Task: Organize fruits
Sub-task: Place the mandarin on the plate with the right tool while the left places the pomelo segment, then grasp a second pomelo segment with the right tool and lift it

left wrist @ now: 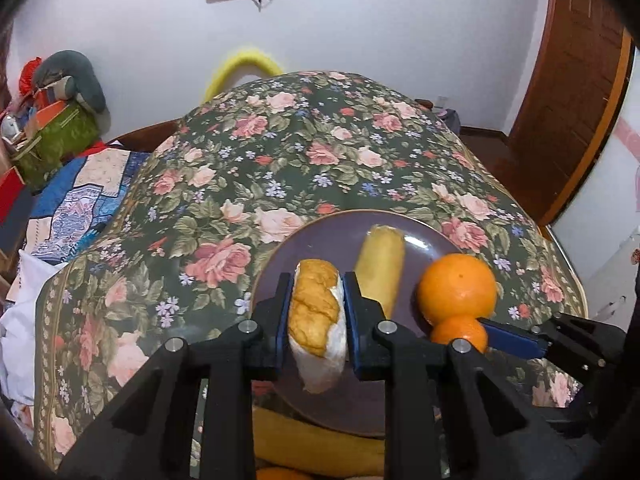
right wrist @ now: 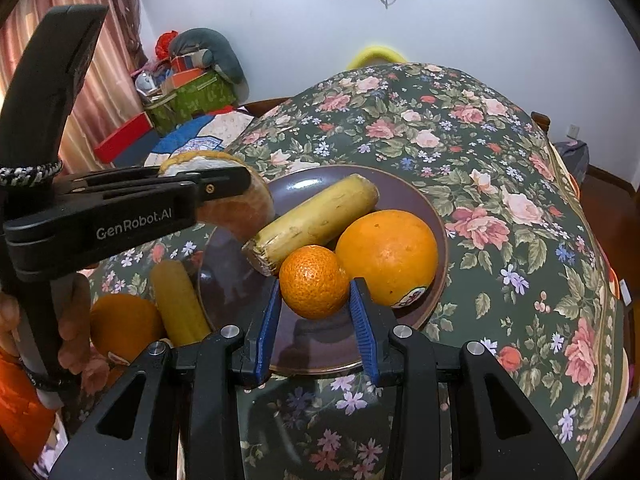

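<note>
**Both grippers carry fruit over the plate**

The left gripper (left wrist: 316, 312) is clamped on a peeled fruit wedge (left wrist: 318, 320), orange rind and white pith, its long axis running along the fingers, out over the purple plate (right wrist: 404, 188). The right gripper (right wrist: 316, 308) has its blue pads against the sides of a small mandarin (right wrist: 314, 282) just above the plate. On the plate lie one banana piece (right wrist: 316, 220), long axis slanting from near-left to far-right, and one large orange (right wrist: 388, 256) touching the mandarin. Off the plate, on the floral tablecloth (right wrist: 500, 160), lie one more banana piece (right wrist: 178, 304) and one more orange (right wrist: 124, 326).
</note>
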